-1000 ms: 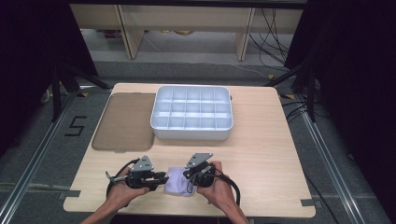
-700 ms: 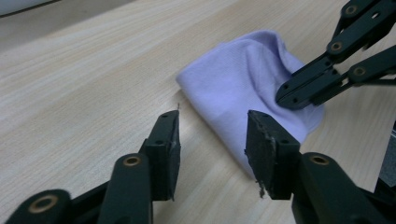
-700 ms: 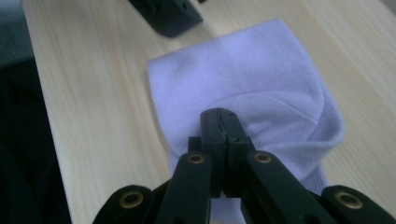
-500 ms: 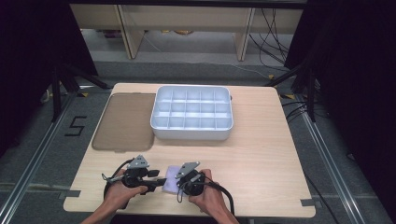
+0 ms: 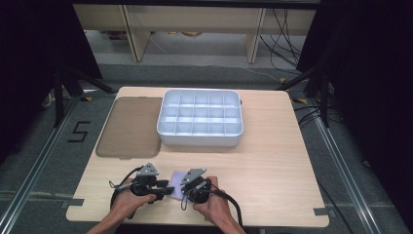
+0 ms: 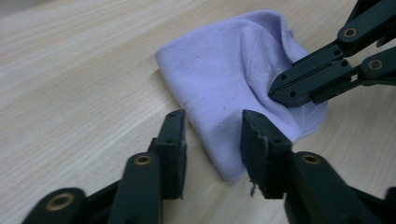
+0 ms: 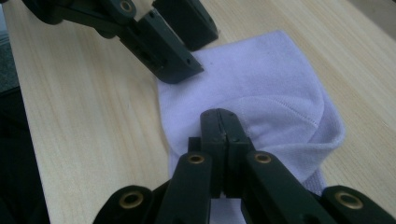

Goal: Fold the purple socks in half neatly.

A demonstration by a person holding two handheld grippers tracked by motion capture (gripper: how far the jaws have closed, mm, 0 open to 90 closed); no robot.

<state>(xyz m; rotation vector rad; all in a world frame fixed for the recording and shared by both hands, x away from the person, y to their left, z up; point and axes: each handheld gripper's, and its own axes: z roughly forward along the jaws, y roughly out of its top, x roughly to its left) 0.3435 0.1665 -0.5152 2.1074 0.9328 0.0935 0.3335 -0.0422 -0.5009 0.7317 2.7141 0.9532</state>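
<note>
At the near edge of the table point(image 5: 272, 185), around six o'clock in the high view, we see both hands gripping their tools close together; the left gripper point(image 5: 168, 189) sits just at nine o'clock of the pale lilac sock point(image 5: 178, 178), and the right gripper point(image 5: 184, 190) lies at three o'clock of the left one, its tips on the fabric. In the left gripper view, we find the left gripper point(image 6: 212, 140) with its jaws spread, one jaw on bare wood and the other over the near edge of the sock point(image 6: 233, 84), nothing caught between them; the right gripper point(image 6: 280, 88) comes in from two o'clock, pressed onto a fold. In the right gripper view, the right gripper point(image 7: 219, 126) has its jaws pressed together on a raised fold of the sock point(image 7: 261, 79), pinching the cloth; the left gripper point(image 7: 196, 51) stands at eleven o'clock, spread, at the sock's far edge. The sock lies folded flat on the wood between both tools. Farther off, toward twelve o'clock, we see the white compartment tray point(image 5: 199, 139); just at nine o'clock of it lies the brown translucent lid point(image 5: 129, 126), flat on the table.
</note>
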